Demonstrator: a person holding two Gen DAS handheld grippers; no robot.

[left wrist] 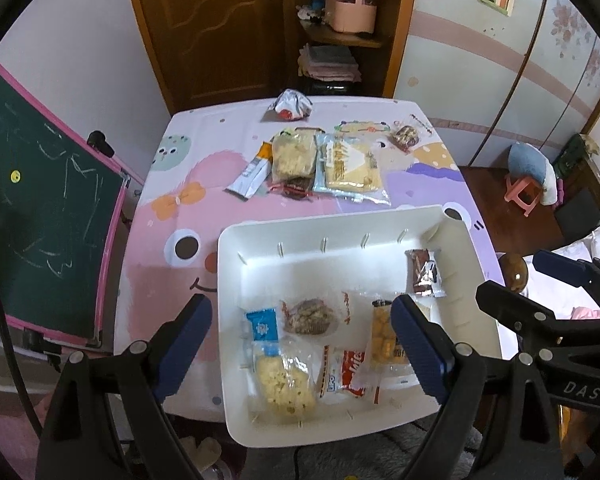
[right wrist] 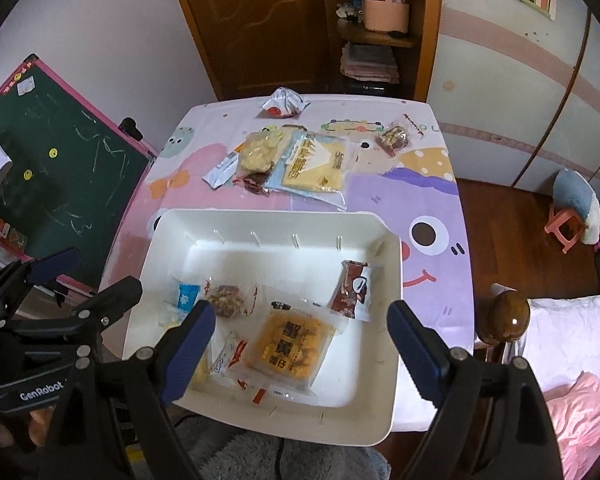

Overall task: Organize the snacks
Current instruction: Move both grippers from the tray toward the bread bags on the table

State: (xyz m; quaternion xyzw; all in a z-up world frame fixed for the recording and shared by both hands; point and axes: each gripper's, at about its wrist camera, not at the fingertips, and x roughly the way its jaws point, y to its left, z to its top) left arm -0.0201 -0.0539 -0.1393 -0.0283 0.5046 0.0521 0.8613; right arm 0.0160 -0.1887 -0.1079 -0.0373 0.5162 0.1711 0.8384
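Snacks in crinkly plastic wrappers lay partly in a white rectangular plastic bin [left wrist: 260,248] at the table's near edge, partly loose on the far cartoon-printed tablecloth [left wrist: 160,240]. From the left wrist view, the left gripper [left wrist: 302,344] hung above the bin, jaws wide apart and empty, over a clear round cookie pack [left wrist: 310,316]. A glossy brown bar [left wrist: 422,274] leaned at the bin's right wall.

From the right wrist view, the right gripper [right wrist: 302,346] hovered spread and empty above a flat square orange packet [right wrist: 290,344]. A large yellow cracker pack [right wrist: 316,164] lay far.
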